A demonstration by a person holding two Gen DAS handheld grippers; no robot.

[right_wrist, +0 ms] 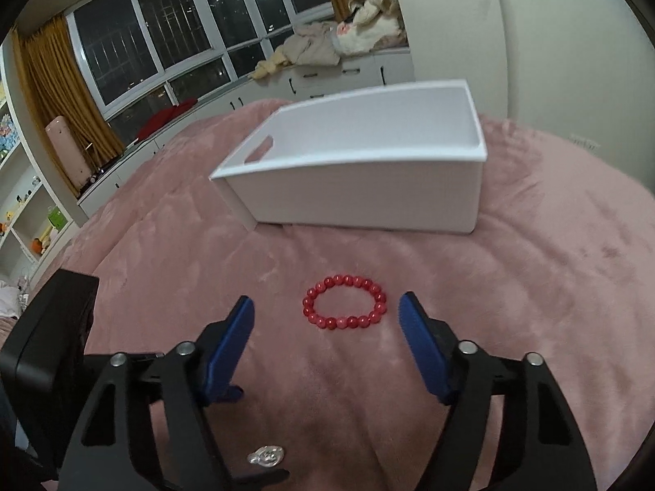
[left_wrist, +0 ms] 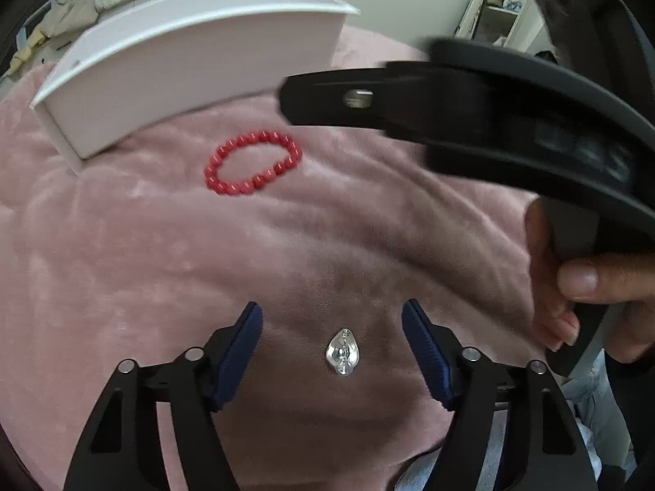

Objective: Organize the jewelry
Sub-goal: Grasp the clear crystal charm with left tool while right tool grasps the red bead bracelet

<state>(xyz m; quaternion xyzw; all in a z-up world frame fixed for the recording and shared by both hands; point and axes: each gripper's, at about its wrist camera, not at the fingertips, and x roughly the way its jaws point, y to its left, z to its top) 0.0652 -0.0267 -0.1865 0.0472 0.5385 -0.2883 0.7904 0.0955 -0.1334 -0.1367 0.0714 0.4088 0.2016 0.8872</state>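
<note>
On pink blanket [right_wrist: 532, 286] — red bead bracelet [right_wrist: 344, 302] and silver pendant [left_wrist: 343, 352] both loose; white box [right_wrist: 360, 188] beyond. Left gripper [left_wrist: 332, 329], right gripper [right_wrist: 325, 319] straddle one each — agape, empty. Nothing stowed yet.

Each hand-held gripper [left_wrist: 331, 319] [right_wrist: 326, 310] has 2 blue ribbed pads on black arms with silver pivot pins.
</note>
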